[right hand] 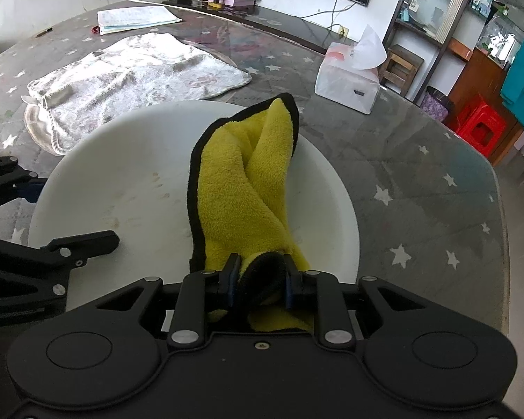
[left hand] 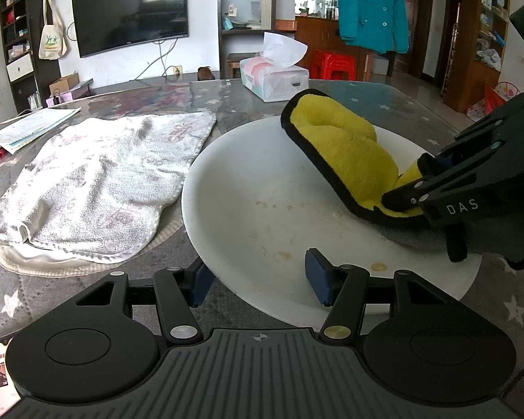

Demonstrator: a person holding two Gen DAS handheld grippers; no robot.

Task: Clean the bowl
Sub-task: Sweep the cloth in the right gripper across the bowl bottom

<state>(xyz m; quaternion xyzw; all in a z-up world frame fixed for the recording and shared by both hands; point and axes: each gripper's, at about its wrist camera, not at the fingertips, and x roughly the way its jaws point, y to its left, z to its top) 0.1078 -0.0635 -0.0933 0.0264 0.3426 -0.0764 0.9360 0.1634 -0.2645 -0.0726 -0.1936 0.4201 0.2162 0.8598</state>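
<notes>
Grey star-patterned cloth covers the surface (left hand: pixel 384 104), where the white bowl (left hand: pixel 262 181) sits beside a crumpled white towel (left hand: pixel 97 181), with a tissue box (left hand: pixel 276 78) beyond. My left fingers (left hand: pixel 260 281) straddle the bowl's near rim, one pad inside, one outside; whether they pinch it I cannot tell. My right fingers (right hand: pixel 258 281) are clamped on a yellow cloth (right hand: pixel 241 188) lying inside the stained bowl.

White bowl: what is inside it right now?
Inside the white bowl lies a yellow cloth, held by the right hand-held gripper. Brownish stains show on the bare bottom. Whatever lies beneath the cloth is covered.
</notes>
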